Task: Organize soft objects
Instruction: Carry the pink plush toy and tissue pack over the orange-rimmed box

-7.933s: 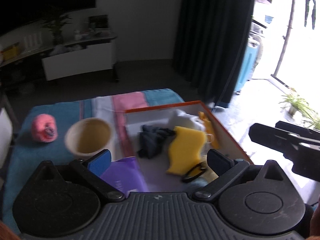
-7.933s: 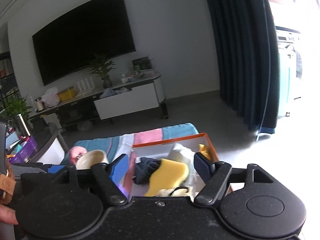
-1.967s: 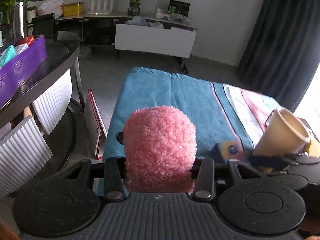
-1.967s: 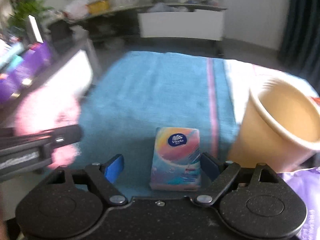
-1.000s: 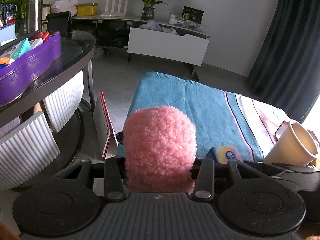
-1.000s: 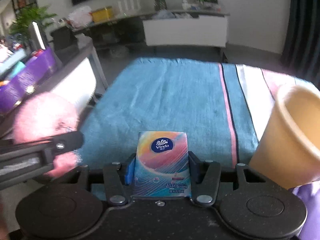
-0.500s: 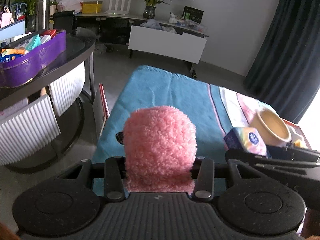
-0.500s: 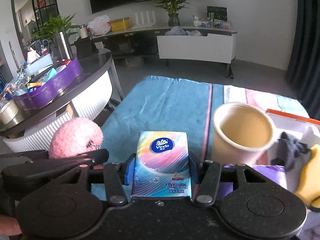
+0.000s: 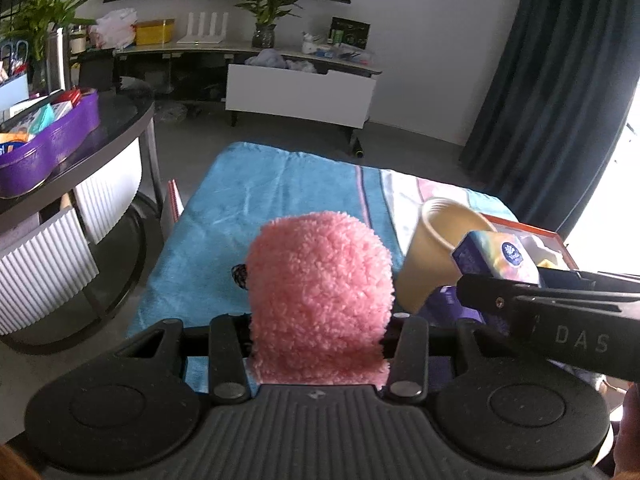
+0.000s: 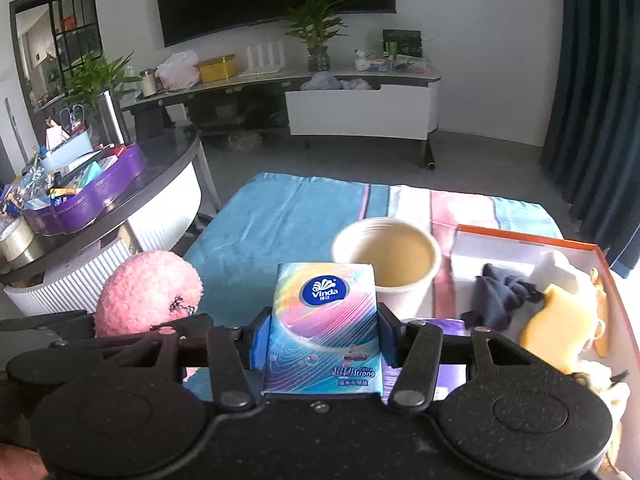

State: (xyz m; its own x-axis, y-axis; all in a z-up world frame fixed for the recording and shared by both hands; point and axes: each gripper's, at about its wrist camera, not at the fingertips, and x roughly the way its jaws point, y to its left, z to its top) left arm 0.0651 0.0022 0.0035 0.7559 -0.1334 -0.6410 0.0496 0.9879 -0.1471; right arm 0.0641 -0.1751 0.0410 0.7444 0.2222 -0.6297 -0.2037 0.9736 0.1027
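My left gripper (image 9: 318, 326) is shut on a fluffy pink plush ball (image 9: 320, 300) and holds it above the blue towel (image 9: 256, 208); the ball also shows in the right wrist view (image 10: 148, 290). My right gripper (image 10: 322, 336) is shut on a colourful Vinda tissue pack (image 10: 324, 324), also seen in the left wrist view (image 9: 496, 256). A beige paper cup (image 10: 388, 256) stands on the towel just beyond the pack. To its right an orange-rimmed white box (image 10: 612, 280) holds a dark cloth (image 10: 500, 296), a yellow sponge (image 10: 548, 328) and white soft items.
A round dark table (image 10: 172, 160) with a purple tray (image 10: 88, 196) of clutter stands on the left. A purple packet (image 10: 452, 364) lies under my right gripper. A TV bench (image 9: 300, 92) and dark curtain (image 9: 552, 92) are behind.
Both grippers keep their holds and have moved right and up. The cup and the orange-rimmed box have come nearer in both views, and the tissue pack now hangs close to the cup.
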